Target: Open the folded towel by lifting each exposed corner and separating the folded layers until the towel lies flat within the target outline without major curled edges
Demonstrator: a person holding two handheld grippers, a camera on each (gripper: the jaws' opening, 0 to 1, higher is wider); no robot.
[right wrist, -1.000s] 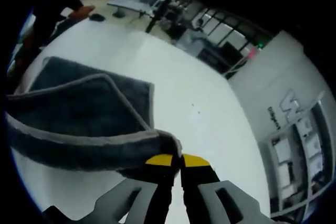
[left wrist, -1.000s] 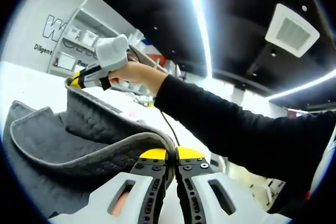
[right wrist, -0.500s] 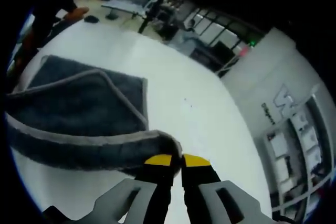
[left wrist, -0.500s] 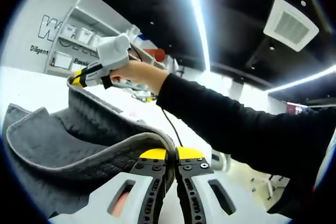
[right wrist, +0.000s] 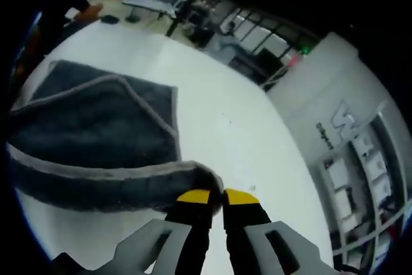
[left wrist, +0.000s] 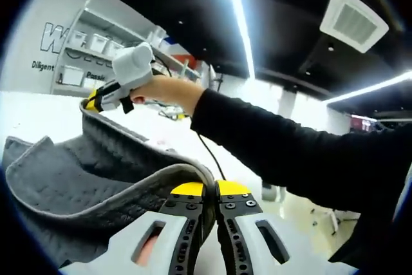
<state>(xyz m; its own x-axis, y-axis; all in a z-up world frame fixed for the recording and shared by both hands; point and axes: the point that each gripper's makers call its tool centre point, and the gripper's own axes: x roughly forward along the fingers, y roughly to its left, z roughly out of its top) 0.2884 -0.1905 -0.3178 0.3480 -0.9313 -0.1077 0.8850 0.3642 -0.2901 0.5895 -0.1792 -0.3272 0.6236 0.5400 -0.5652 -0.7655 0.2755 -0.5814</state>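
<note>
Towel (left wrist: pixel 96 172) edge, grey with a pale binding, runs straight into the left gripper (left wrist: pixel 203 189) in the left gripper view: the yellow-tipped jaws are clenched on the hem, which curves up and away to the left from the pinch. From there the lifted cloth sags in a trough and rises again toward the right gripper (left wrist: pixel 96 100), seen at upper left in a hand (left wrist: pixel 161 88) with a black sleeve (left wrist: pixel 290 152); its yellow tip meets the far corner of the towel and appears to grip it. A white table (left wrist: pixel 26 114) lies beyond the cloth.

Right gripper view: the right gripper (right wrist: pixel 210 196) has its jaws pressed together on the hem of the towel (right wrist: pixel 90 133), at a raised corner just left of the tips. The held fold stretches left from the jaws, above a lower layer lying flat on the table (right wrist: pixel 244 140).
</note>
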